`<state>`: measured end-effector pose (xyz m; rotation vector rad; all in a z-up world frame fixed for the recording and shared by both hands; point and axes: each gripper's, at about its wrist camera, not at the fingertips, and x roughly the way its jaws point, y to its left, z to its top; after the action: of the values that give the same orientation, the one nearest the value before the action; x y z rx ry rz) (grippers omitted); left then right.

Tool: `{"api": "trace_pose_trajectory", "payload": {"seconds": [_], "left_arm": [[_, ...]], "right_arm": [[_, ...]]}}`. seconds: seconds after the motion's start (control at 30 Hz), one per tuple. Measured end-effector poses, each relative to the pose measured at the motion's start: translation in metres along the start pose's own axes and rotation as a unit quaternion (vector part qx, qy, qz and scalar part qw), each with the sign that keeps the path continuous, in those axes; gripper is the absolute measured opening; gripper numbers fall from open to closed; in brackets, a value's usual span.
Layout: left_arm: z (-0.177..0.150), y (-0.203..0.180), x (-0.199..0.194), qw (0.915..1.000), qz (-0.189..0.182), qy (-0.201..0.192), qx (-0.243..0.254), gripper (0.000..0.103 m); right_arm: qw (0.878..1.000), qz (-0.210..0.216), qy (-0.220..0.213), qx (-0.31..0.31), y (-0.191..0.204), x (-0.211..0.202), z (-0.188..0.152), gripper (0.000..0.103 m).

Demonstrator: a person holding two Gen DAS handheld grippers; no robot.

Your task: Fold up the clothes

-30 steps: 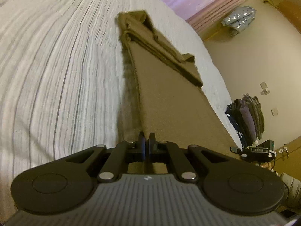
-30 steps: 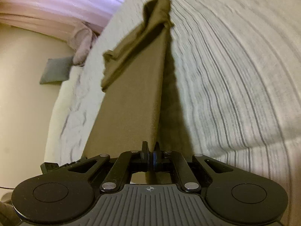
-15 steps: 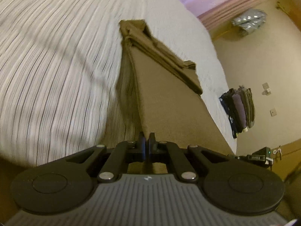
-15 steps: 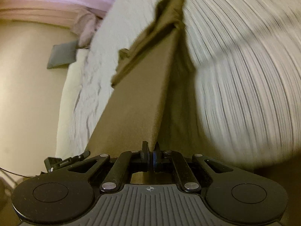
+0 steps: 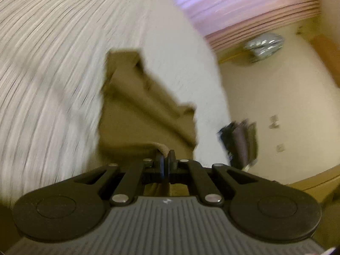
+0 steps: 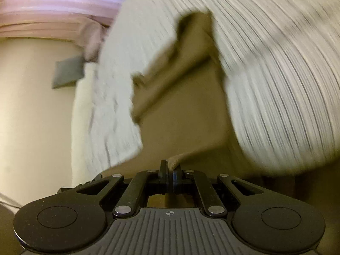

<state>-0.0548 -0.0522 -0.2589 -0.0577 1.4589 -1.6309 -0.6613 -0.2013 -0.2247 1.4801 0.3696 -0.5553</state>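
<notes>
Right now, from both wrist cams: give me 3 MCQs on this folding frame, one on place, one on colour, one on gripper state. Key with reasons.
1. Where does the far end of the garment lie?
A. On the striped bedspread
B. On the floor
C. In a basket

2. What colour is the garment?
A. Navy blue
B. Olive brown
C. Red

3. How do the left gripper and right gripper stand?
A. Both wide open over the cloth
B. Only the left is pinching cloth
C. Both shut on an edge of the garment

Key:
1 A, the far end rests on the bedspread in both views.
2 B, the cloth reads olive brown in both views.
3 C, in each view the fingers meet with a cloth edge pinched between them.
</notes>
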Motion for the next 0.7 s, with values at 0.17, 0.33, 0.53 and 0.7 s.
{"api": "trace_pose_trajectory", "payload": {"seconds": [0.17,0.33,0.53,0.7], "left_arm": [[0.088,0.015,0.065,0.9978,-0.055,-0.036,-0.010,0.001],[0.146,0.053,0.129,0.9950,0.007,-0.065,-0.075,0.004],[0.154,0.080,0.127,0.9853,0.060,-0.103,-0.123,0.006],[0.121,0.070,0.105,0.9895,0.091,-0.086,-0.072,0.006]], "right_arm": [[0.998,0.010,-0.060,-0.006,0.016,0.022,0.094,0.003],[0.987,-0.029,-0.125,0.096,-0.016,0.077,0.176,0.027],[0.974,-0.073,-0.196,0.092,-0.033,0.075,0.171,0.091],[0.972,-0.129,-0.198,0.015,-0.037,0.060,0.139,0.087]]}}
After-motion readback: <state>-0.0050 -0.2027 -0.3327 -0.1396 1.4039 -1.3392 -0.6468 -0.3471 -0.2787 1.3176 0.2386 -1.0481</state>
